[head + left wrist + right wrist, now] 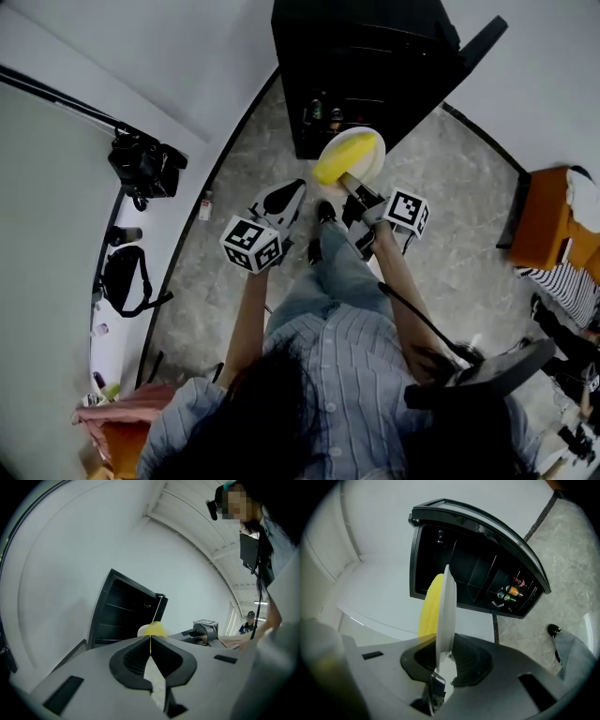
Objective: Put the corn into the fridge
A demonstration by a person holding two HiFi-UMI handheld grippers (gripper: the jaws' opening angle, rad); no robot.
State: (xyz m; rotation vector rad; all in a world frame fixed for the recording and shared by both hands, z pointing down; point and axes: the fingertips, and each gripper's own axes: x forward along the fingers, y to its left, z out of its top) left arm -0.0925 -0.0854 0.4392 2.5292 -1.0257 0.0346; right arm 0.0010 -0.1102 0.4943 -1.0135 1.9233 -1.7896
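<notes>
Corn (pixel 339 159) on plate (pixel 376 169) in right gripper (pixel 350 182) (fridge (pixel 375 66) open)

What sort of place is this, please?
Likely an indoor lab or studio room: a small black fridge stands open on a marbled floor against bare white walls, with black bags on a white bench.

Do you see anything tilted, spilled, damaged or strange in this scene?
Nothing stands out. The corn lies on the white plate, which the right hand-held gripper clamps by its rim in front of the open fridge. No spill shows. The left hand-held gripper is shut and holds nothing.
</notes>
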